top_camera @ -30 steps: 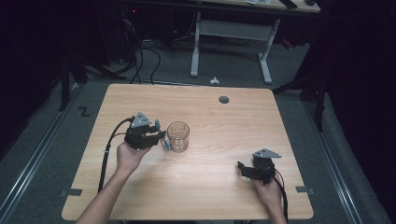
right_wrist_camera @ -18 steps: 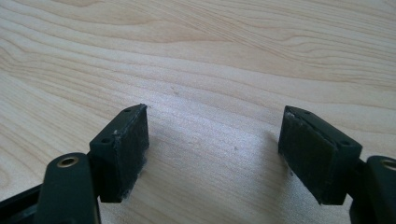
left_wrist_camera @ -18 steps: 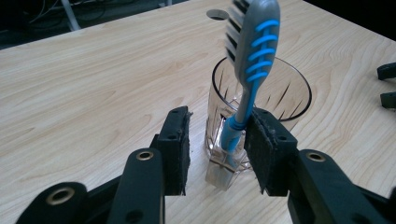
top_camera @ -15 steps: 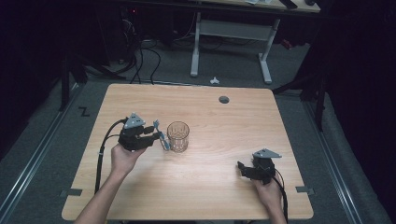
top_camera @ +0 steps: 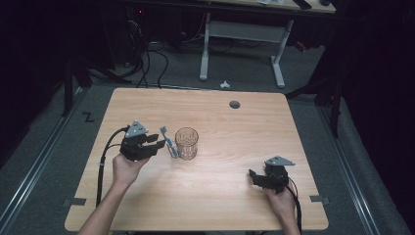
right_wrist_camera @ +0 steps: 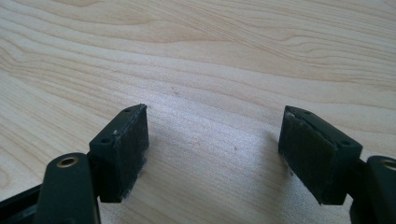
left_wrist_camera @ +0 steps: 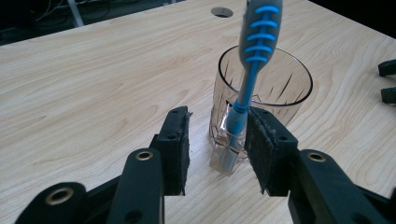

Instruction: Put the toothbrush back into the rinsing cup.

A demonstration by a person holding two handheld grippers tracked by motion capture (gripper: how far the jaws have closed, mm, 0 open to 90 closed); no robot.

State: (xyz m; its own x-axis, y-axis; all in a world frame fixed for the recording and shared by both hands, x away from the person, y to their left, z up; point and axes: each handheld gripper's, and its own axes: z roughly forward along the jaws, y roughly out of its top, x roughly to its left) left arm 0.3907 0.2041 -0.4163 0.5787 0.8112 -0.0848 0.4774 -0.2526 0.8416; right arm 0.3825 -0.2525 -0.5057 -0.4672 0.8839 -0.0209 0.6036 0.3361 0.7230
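My left jaws [left_wrist_camera: 217, 140] stand spread round the toothbrush [left_wrist_camera: 243, 100] leaning on the glass [left_wrist_camera: 280, 88] — nudged, it topples; right jaws [right_wrist_camera: 215, 149] spread.

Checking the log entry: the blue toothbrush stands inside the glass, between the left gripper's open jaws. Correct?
Not quite. The blue toothbrush leans against the outside of the glass, its end on the table, as the left gripper view shows. It does stand between the left gripper's open jaws.

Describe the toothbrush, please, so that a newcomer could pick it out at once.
Start at the wooden table and find the clear glass left of its middle. The toothbrush leans against that glass, between the left tongs. Its blue and clear handle sets it apart.
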